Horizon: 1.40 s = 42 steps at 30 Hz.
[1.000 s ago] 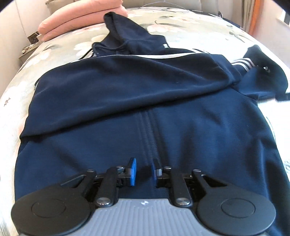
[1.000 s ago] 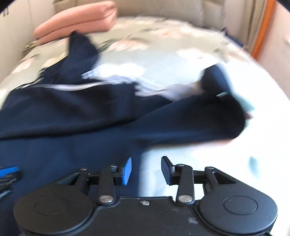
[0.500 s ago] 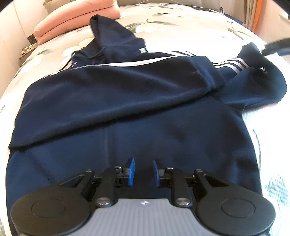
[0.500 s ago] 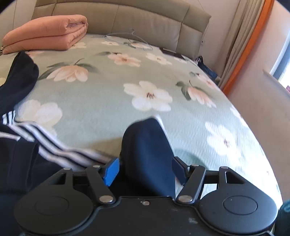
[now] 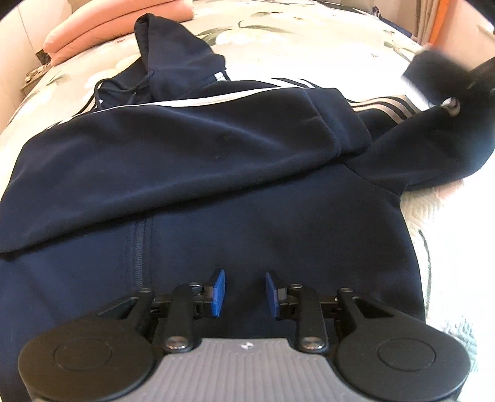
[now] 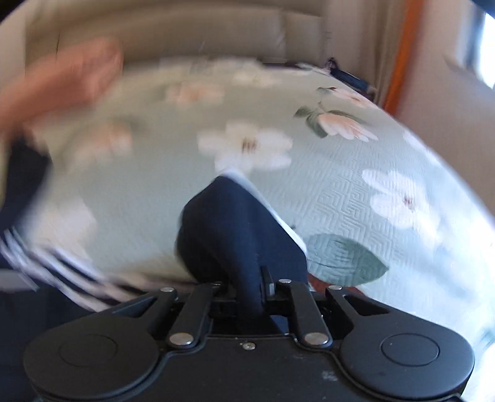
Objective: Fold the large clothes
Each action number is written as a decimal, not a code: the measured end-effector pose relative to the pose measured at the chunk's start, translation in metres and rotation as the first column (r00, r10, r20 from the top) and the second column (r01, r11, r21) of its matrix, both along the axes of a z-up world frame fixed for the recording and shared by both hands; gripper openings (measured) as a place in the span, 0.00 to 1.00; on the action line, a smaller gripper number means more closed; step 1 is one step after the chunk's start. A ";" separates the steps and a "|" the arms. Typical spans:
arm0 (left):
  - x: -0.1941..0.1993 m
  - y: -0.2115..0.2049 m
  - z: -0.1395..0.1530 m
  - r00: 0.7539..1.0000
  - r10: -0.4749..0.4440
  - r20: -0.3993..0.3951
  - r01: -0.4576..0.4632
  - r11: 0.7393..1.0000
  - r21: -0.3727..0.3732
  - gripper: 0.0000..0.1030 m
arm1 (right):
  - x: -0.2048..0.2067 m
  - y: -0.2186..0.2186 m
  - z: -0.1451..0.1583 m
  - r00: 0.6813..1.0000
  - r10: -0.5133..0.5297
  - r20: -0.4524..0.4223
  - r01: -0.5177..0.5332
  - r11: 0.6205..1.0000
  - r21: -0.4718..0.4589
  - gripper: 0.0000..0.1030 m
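Navy hooded track jacket [image 5: 247, 198], white-striped, lies flat on a floral green bedspread [image 6: 355, 191], one sleeve folded across the body, hood toward the folded pink blanket [image 5: 117, 27]. Left gripper [image 5: 244, 292]: over the hem, jaws opening, nothing between them. Right gripper [image 6: 247, 289]: jaws closing, clamped on the other sleeve's cuff [image 6: 235, 228].
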State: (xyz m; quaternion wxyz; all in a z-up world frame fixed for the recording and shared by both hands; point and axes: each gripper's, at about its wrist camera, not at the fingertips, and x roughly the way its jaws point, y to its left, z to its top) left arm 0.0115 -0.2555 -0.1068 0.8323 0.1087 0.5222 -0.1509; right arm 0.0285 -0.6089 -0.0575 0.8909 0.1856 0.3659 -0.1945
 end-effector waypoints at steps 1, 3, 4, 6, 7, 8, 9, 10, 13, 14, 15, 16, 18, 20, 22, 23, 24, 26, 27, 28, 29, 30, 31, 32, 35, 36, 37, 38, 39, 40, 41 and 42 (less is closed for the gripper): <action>-0.001 -0.001 0.000 1.000 -0.004 -0.002 0.004 1.000 -0.009 0.33 | -0.018 -0.017 0.007 0.997 -0.072 0.040 0.069 0.996 0.063 0.12; -0.001 -0.002 0.001 1.000 -0.008 -0.013 0.008 0.999 -0.046 0.36 | -0.049 -0.048 0.013 0.972 -0.234 0.031 0.230 0.969 0.086 0.13; -0.002 -0.003 0.002 1.000 -0.008 -0.018 0.007 0.998 -0.065 0.37 | -0.066 -0.065 0.009 0.947 -0.323 -0.002 0.322 0.945 0.058 0.21; -0.003 -0.007 0.002 1.000 -0.007 -0.025 0.005 0.997 -0.078 0.38 | -0.081 -0.089 -0.008 0.901 -0.411 -0.139 0.404 0.911 -0.078 0.33; -0.004 -0.010 0.001 1.000 -0.013 -0.027 0.011 0.997 -0.079 0.38 | -0.082 -0.093 -0.016 0.879 -0.425 -0.216 0.392 0.902 -0.178 0.33; -0.005 -0.012 0.001 0.999 -0.020 -0.027 0.018 0.997 -0.076 0.39 | -0.083 -0.091 -0.021 0.870 -0.419 -0.261 0.354 0.898 -0.261 0.33; -0.006 -0.014 -0.001 0.999 -0.028 -0.029 0.025 0.997 -0.074 0.39 | -0.085 -0.086 -0.023 0.873 -0.398 -0.282 0.301 0.895 -0.329 0.34; -0.008 -0.016 -0.002 0.999 -0.035 -0.036 0.032 0.997 -0.073 0.39 | -0.088 -0.078 -0.021 0.888 -0.367 -0.278 0.249 0.891 -0.380 0.51; -0.009 -0.024 -0.008 0.997 -0.049 -0.054 0.046 0.997 -0.063 0.39 | -0.094 -0.059 -0.009 0.938 -0.265 -0.221 0.161 0.902 -0.400 0.75; -0.009 -0.027 -0.009 0.997 -0.054 -0.051 0.051 0.997 -0.058 0.39 | -0.095 -0.059 -0.008 0.946 -0.241 -0.215 0.148 0.916 -0.373 0.74; -0.009 -0.031 -0.008 0.997 -0.060 -0.050 0.057 0.997 -0.059 0.39 | -0.094 -0.062 -0.008 0.946 -0.244 -0.213 0.159 0.923 -0.351 0.74; -0.009 -0.034 -0.008 0.997 -0.065 -0.050 0.062 0.996 -0.063 0.39 | -0.095 -0.068 -0.010 0.940 -0.268 -0.211 0.191 0.925 -0.329 0.74; -0.009 -0.039 -0.007 0.996 -0.075 -0.048 0.071 0.995 -0.070 0.39 | -0.103 -0.088 -0.016 0.918 -0.334 -0.214 0.274 0.924 -0.266 0.74; -0.008 -0.043 -0.006 0.996 -0.084 -0.037 0.082 0.994 -0.067 0.39 | -0.116 -0.115 -0.026 0.881 -0.418 -0.222 0.377 0.903 -0.206 0.74; -0.009 -0.046 -0.006 0.996 -0.087 -0.031 0.085 0.995 -0.061 0.40 | -0.131 -0.139 -0.040 0.840 -0.481 -0.252 0.464 0.876 -0.127 0.74; -0.009 -0.045 -0.007 0.996 -0.085 -0.032 0.083 0.995 -0.061 0.40 | -0.136 -0.149 -0.047 0.824 -0.500 -0.266 0.498 0.863 -0.081 0.74; -0.009 -0.045 -0.008 0.996 -0.084 -0.036 0.082 0.995 -0.060 0.40 | -0.140 -0.156 -0.055 0.814 -0.511 -0.276 0.522 0.852 -0.038 0.75; -0.010 -0.043 -0.012 0.996 -0.080 -0.047 0.078 0.996 -0.053 0.41 | -0.138 -0.172 -0.080 0.821 -0.490 -0.292 0.528 0.847 0.065 0.75; -0.011 -0.043 -0.013 0.996 -0.078 -0.044 0.076 0.996 -0.053 0.41 | -0.136 -0.176 -0.088 0.840 -0.464 -0.282 0.510 0.852 0.119 0.80; -0.013 -0.043 -0.013 0.996 -0.077 -0.039 0.075 0.996 -0.053 0.42 | -0.132 -0.178 -0.093 0.850 -0.459 -0.259 0.500 0.857 0.123 0.87; -0.014 -0.043 -0.013 0.996 -0.075 -0.038 0.073 0.996 -0.054 0.42 | -0.126 -0.175 -0.093 0.859 -0.458 -0.230 0.486 0.870 0.085 0.87; -0.016 -0.043 -0.013 0.997 -0.072 -0.037 0.070 0.996 -0.056 0.42 | -0.117 -0.168 -0.092 0.879 -0.429 -0.207 0.446 0.894 0.042 0.79; -0.018 -0.043 -0.013 0.997 -0.070 -0.037 0.068 0.996 -0.057 0.42 | -0.107 -0.160 -0.089 0.899 -0.394 -0.193 0.400 0.916 -0.007 0.39; -0.020 -0.043 -0.012 0.997 -0.072 -0.036 0.069 0.996 -0.058 0.42 | -0.096 -0.149 -0.086 0.913 -0.359 -0.195 0.356 0.933 -0.053 0.18; -0.027 -0.039 -0.008 0.997 -0.078 -0.030 0.076 0.995 -0.058 0.42 | -0.066 -0.097 -0.062 0.947 -0.279 -0.159 0.229 0.933 -0.278 0.16; -0.030 -0.037 -0.006 0.997 -0.077 -0.024 0.076 0.995 -0.057 0.42 | -0.061 -0.078 -0.053 0.957 -0.250 -0.146 0.189 0.922 -0.339 0.16; -0.031 -0.035 -0.004 0.997 -0.075 -0.021 0.073 0.996 -0.058 0.42 | -0.054 -0.056 -0.041 0.968 -0.214 -0.130 0.146 0.905 -0.400 0.16; -0.033 -0.031 -0.001 0.997 -0.070 -0.017 0.068 0.996 -0.061 0.42 | -0.051 -0.037 -0.030 0.977 -0.182 -0.114 0.115 0.890 -0.441 0.16; -0.034 -0.027 0.001 0.998 -0.063 -0.014 0.062 0.996 -0.064 0.42 | -0.048 -0.018 -0.019 0.984 -0.150 -0.100 0.086 0.876 -0.474 0.16; -0.035 -0.022 0.003 0.998 -0.055 -0.010 0.054 0.996 -0.069 0.42 | -0.045 -0.001 -0.010 0.989 -0.121 -0.088 0.062 0.869 -0.492 0.16; -0.037 -0.016 0.006 0.999 -0.046 -0.005 0.045 0.996 -0.073 0.42 | -0.041 0.015 0.002 0.994 -0.083 -0.076 0.034 0.866 -0.500 0.16; -0.038 -0.011 0.009 0.999 -0.037 0.000 0.037 0.996 -0.078 0.42 | -0.037 0.030 0.009 0.997 -0.051 -0.064 0.012 0.863 -0.505 0.15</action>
